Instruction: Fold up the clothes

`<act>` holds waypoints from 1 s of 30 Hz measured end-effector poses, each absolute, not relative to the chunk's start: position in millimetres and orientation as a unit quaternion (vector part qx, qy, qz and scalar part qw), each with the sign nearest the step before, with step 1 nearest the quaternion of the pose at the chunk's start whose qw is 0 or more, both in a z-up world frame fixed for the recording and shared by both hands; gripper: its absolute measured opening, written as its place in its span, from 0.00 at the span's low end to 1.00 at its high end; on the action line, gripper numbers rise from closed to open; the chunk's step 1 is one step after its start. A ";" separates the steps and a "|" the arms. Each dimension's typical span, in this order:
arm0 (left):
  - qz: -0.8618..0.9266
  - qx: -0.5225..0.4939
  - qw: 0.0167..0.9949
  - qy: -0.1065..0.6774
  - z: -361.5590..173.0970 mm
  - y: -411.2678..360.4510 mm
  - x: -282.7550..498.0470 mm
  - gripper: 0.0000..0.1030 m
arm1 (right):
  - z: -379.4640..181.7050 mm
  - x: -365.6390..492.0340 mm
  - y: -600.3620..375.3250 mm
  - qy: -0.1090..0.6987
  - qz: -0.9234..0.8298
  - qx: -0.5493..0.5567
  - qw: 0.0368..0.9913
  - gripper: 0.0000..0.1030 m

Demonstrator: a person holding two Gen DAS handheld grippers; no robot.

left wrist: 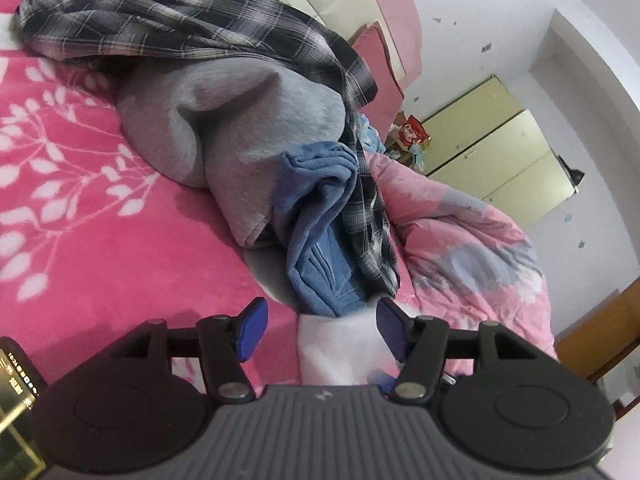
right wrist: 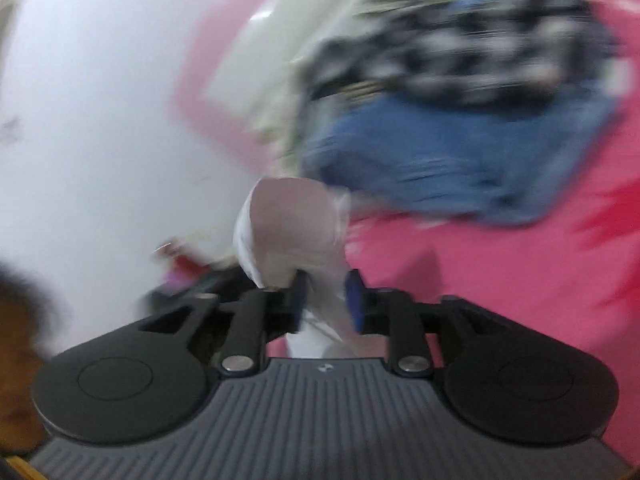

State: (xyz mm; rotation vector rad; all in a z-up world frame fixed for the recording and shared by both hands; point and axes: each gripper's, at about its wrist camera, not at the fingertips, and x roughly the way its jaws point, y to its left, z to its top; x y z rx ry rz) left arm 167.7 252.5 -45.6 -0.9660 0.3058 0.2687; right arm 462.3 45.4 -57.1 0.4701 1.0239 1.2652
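One white cloth (right wrist: 296, 236) runs between the right gripper (right wrist: 326, 300) pads.

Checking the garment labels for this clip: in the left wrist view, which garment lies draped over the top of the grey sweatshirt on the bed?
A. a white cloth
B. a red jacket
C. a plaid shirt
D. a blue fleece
C: the dark plaid shirt spreads across the top of the grey sweatshirt, while the blue fleece lies bunched beside it, nearer the camera.
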 end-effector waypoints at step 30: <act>0.165 -0.438 0.874 0.130 -33.4 252.7 154.6 0.57 | -38.2 342.1 148.4 0.311 0.448 -0.292 0.786 0.09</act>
